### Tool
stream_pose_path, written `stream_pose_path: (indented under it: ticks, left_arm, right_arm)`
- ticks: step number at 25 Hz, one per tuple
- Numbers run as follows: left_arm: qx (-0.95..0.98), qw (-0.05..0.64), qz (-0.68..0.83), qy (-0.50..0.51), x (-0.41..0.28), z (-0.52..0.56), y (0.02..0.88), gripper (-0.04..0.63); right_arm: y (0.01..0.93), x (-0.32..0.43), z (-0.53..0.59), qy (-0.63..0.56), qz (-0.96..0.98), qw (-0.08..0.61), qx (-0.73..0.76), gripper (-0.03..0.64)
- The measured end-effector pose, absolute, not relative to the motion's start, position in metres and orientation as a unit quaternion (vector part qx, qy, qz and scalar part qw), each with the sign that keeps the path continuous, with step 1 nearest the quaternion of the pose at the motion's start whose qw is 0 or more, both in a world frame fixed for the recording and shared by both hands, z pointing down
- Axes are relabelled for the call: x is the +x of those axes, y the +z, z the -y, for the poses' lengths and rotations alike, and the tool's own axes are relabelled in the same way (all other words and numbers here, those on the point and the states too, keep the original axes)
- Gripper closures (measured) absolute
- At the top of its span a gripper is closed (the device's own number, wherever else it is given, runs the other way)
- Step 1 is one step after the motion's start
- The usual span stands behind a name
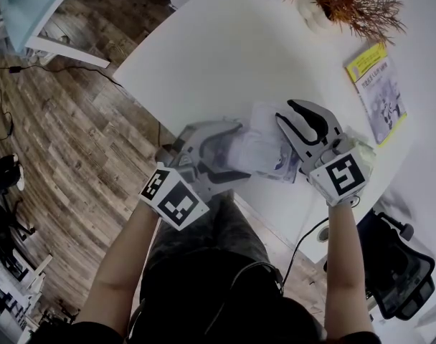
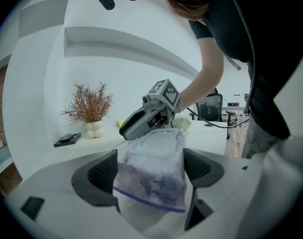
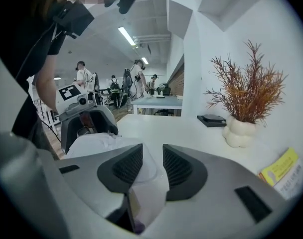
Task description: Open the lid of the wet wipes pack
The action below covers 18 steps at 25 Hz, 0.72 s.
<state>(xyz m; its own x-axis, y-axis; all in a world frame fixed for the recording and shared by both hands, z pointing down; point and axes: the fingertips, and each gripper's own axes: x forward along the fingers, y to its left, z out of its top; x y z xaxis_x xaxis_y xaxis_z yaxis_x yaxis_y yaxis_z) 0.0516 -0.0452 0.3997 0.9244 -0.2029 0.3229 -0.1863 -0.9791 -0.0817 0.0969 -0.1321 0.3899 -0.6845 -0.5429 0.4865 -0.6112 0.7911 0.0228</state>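
Left gripper point(image 2: 150, 169) jaws clamp the wet wipes pack point(image 1: 264, 149) steady so right gripper point(image 3: 152, 166), jaws nearly together (narrow gap, nothing gripped), can work the pack's lid point(image 2: 154, 144).

Your left gripper point(image 2: 151, 172): jaws clamped on wipes pack point(image 2: 149, 183), lid point(image 2: 154, 143) up. Your right gripper point(image 2: 134, 128): at pack's far end. Plant point(image 2: 90, 103): on table point(image 2: 57, 156), left.

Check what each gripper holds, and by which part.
Left gripper clamps the wet wipes pack by one end. Right gripper jaws sit nearly closed at the lid; a grip there cannot be told.
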Motion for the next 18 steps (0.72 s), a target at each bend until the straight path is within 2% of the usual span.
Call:
stream_pose_path:
  ticks: [8,18]
  left_arm:
    - [-0.981,0.024,-0.099,-0.166,0.050,0.045,0.400,0.175]
    - [-0.982,0.025,-0.097,-0.161,0.051,0.046,0.399,0.175]
  right_arm:
    - [0.394,0.090,0.125,0.075,0.921,0.256,0.282,0.572]
    - [0.402,0.090,0.124,0.149,0.916,0.272,0.255,0.588]
